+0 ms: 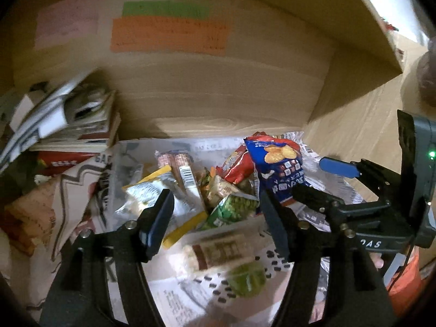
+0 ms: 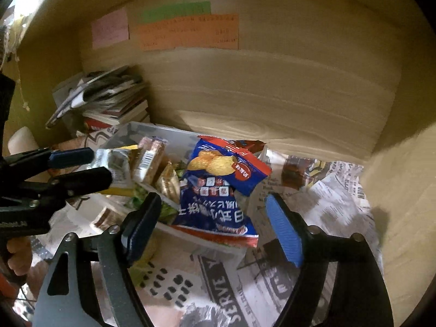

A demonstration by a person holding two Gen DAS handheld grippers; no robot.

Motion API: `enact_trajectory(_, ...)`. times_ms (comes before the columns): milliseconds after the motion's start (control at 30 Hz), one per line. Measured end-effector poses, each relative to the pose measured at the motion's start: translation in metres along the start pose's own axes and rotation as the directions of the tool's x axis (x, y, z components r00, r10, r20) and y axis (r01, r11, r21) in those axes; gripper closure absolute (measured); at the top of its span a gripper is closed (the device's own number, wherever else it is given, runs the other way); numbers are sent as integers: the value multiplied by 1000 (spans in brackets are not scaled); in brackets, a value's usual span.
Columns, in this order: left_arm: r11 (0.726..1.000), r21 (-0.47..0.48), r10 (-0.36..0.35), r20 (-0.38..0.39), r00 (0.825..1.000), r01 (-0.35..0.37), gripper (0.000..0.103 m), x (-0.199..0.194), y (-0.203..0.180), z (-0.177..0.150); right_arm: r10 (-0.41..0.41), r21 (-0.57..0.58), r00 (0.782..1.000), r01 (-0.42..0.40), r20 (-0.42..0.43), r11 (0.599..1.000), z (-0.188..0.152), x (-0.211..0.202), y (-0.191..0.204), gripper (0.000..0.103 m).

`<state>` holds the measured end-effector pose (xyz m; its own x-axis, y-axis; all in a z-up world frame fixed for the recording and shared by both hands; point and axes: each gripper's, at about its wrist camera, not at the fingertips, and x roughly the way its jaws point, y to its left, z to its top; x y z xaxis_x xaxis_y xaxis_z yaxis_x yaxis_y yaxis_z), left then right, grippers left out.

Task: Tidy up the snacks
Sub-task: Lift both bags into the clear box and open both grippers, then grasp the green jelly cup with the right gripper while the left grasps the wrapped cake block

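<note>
Left jaws spread wide and pinching nothing: left gripper point(image 1: 215, 218) poised low over the heap, with a crinkled silver-and-yellow foil packet point(image 1: 152, 199) and a green pea packet point(image 1: 234, 207) lying in the gap between the pads. Right jaws likewise spread and empty: right gripper point(image 2: 212, 229) framing the lower end of a big blue potato-chip bag point(image 2: 218, 190), neither pad seen touching it.

Chip bag propped tilted at the near right corner of the pile, hanging over the rim of a clear plastic bin point(image 2: 163, 133). Jumbled inside the bin: two pinkish wafer bars with a barcode point(image 1: 179, 169), a red snack pouch point(image 1: 234, 163), and smaller wrappers too tangled to name. Just outside, on the newspaper point(image 2: 218, 286) lining the wooden counter, a pale blurred cracker pack point(image 1: 220, 250) and a round green packet point(image 1: 248, 275), both near the left jaws. Further left, a slumped stack of books point(image 2: 114, 103); on the back wall, an orange paper note point(image 2: 188, 32).

Step in hand, as a judgement: choosing a packet to close on, with most snacks unsorted in one heap.

Next move, likely: settle one pair of pads either side of a single packet, close gently on a sealed edge rather than the puffed belly, and lift clear without dragging neighbours. Some risk of foil slipping, or of chips crushing under a hard squeeze.
</note>
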<state>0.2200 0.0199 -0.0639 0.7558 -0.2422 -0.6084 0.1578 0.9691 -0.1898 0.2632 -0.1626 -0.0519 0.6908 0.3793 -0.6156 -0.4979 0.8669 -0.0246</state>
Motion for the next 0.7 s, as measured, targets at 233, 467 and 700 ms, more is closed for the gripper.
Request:
enact_trajectory(233,999,1,32,1,999,-32,25,-28,17,-24,40,25,999,-40,15,999,-13,-20,13,22)
enact_trajectory(467,998,-30,52,-85,995,-54,24,-21,39,-61,87,45,995,-85,-42,995,-37,-12,37,19)
enact_trajectory(700,997,-46,49,-153,987,-56,24,-10,49,-89,123,81,979,-111,-164,990,-60,29,57,26)
